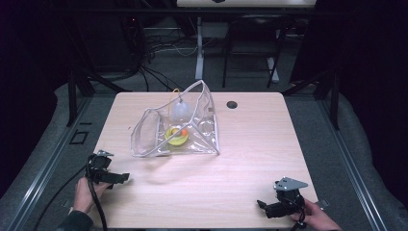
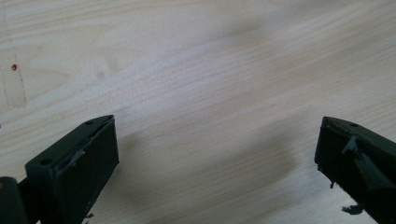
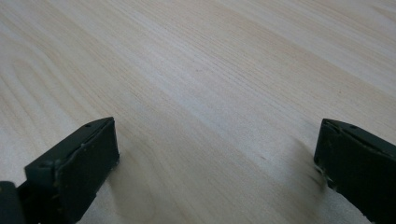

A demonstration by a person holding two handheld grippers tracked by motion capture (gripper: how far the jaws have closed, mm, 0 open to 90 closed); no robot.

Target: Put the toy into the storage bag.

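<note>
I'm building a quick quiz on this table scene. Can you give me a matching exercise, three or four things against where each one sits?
Things:
1. clear bag
2. yellow ring
3. left gripper
4. right gripper

Places:
A. near right corner of the table
B. middle of the table, toward the far side
C. near left edge
D. inside the bag

Pairs: 1-B, 2-D, 3-C, 4-A

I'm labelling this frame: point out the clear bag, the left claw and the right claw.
clear bag (image 1: 204, 103): high view, upright right wall.
left claw (image 1: 124, 178): high view, between its tips.
right claw (image 1: 262, 206): high view, between its tips.
</note>
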